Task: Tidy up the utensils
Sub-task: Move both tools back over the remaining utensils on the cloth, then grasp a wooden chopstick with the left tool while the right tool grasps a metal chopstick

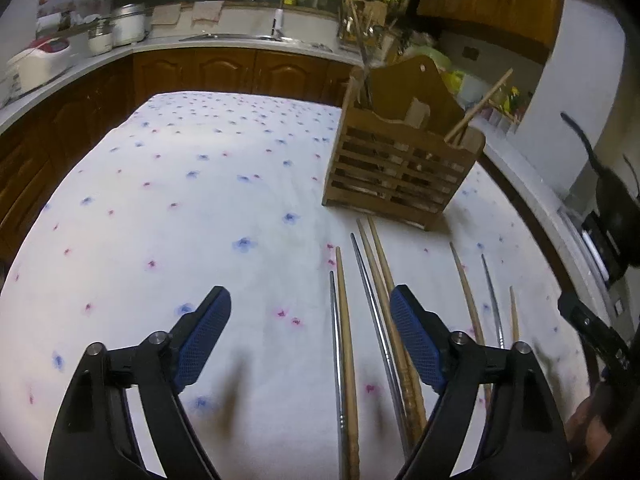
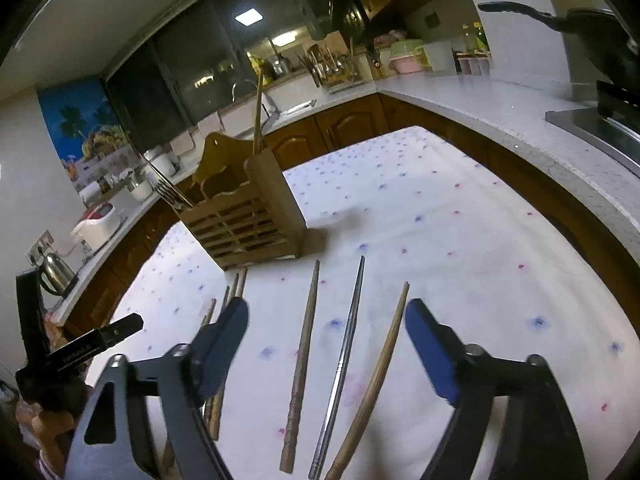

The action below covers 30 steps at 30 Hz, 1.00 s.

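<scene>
Left gripper point(image 1: 310, 324) spread, nothing pinched, above chopsticks point(image 1: 345, 340) on floral cloth point(image 1: 180, 184). Right gripper point(image 2: 326, 336) likewise agape over three more. Wooden holder point(image 1: 394, 168) beyond, apparently already holding some utensils.

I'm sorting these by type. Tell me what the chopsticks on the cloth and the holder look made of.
Brown chopsticks: wood or bamboo by the look, matte, one with a turned grip. Grey chopstick: probably steel, with a thin bright sheen. Holder: slatted wood, brown with a light gloss.
</scene>
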{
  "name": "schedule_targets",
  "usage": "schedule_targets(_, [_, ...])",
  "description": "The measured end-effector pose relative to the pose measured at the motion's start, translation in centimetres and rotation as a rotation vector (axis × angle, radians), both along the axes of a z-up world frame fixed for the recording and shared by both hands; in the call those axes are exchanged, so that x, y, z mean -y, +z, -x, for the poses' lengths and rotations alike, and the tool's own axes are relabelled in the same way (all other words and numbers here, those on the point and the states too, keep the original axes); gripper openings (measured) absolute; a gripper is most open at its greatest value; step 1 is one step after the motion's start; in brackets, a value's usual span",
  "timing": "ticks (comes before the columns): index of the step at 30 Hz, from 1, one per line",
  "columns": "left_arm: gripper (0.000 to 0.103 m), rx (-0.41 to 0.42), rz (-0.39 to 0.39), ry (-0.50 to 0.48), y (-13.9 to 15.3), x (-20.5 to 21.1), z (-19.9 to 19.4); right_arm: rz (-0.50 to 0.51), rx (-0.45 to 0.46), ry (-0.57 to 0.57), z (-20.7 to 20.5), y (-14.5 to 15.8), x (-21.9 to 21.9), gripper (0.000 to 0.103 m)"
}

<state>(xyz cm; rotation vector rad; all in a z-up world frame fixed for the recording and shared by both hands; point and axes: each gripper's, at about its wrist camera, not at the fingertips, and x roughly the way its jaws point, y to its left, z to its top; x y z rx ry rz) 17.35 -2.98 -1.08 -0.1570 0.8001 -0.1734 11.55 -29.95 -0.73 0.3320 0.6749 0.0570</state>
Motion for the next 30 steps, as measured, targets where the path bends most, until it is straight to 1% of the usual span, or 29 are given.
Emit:
schedule_targets(2, [0.071, -0.023, -0.01, -0.029, -0.4, 0.7, -0.9, 0.009, -0.02, 0.008, -0.6, -0.3, -0.2, 0.069])
schedule_targets(3, [0.069, -0.042, -0.018, -0.046, -0.7, 1.1, -1.4, 0.017, -0.034, 0.014, -1.1, -0.5, -0.3, 0.065])
schedule_targets(5, [0.057, -0.065, -0.032, -0.069, -1.2, 1.9, -2.5, 0.026, -0.05, 0.023, -1.8, -0.7, -0.5, 0.061])
schedule_targets(7, [0.055, -0.086, -0.047, -0.086, -1.7, 2.6, -3.6, 0.047, -0.065, 0.032, -2.7, -0.9, -0.9, 0.056])
schedule_targets(8, [0.051, -0.093, -0.053, -0.09, -1.9, 2.9, -3.9, 0.056, -0.071, 0.035, -3.1, -1.0, -0.9, 0.055])
schedule_targets(9, [0.049, -0.103, -0.06, -0.096, -2.2, 3.1, -4.4, 0.066, -0.083, 0.039, -3.7, -1.3, -1.0, 0.052])
schedule_targets(10, [0.046, -0.114, -0.068, -0.101, -2.4, 3.4, -4.9, 0.072, -0.096, 0.04, -4.3, -1.6, -1.0, 0.048])
schedule_targets(11, [0.042, -0.12, -0.076, -0.104, -2.6, 3.7, -5.3, 0.077, -0.106, 0.039, -4.7, -1.8, -1.0, 0.047])
schedule_targets(13, [0.039, -0.134, -0.093, -0.111, -2.9, 4.1, -6.1, 0.082, -0.131, 0.033, -5.8, -2.5, -0.8, 0.041])
schedule_targets(17, [0.029, -0.173, -0.122, -0.124, -3.9, 4.8, -7.5, 0.109, -0.167, 0.015, -7.6, -3.6, -0.4, 0.035])
schedule_targets(19, [0.026, -0.193, -0.129, -0.129, -4.4, 5.1, -7.9, 0.123, -0.184, 0.004, -8.4, -4.1, -0.2, 0.029])
schedule_targets(23, [0.026, -0.18, -0.184, -0.143, -4.7, 6.0, -8.2, 0.156, -0.226, 0.01, -10.1, -5.0, -0.4, 0.023])
schedule_targets(25, [0.024, -0.17, -0.205, -0.15, -4.7, 6.4, -8.2, 0.182, -0.272, 0.03, -11.2, -5.9, -0.9, 0.02])
schedule_targets(27, [0.017, -0.159, -0.215, -0.161, -4.7, 6.7, -8.2, 0.266, -0.27, 0.041, -11.4, -5.9, -1.9, 0.018])
schedule_targets(28, [0.011, -0.155, -0.216, -0.167, -4.7, 6.8, -8.2, 0.296, -0.27, 0.046, -11.5, -6.0, -2.3, 0.016])
schedule_targets(29, [0.007, -0.153, -0.215, -0.173, -4.7, 6.8, -8.2, 0.321, -0.264, 0.049, -11.6, -6.0, -2.6, 0.014])
schedule_targets(30, [0.007, -0.152, -0.214, -0.175, -4.7, 6.9, -8.3, 0.337, -0.258, 0.053, -11.5, -6.1, -2.8, 0.011])
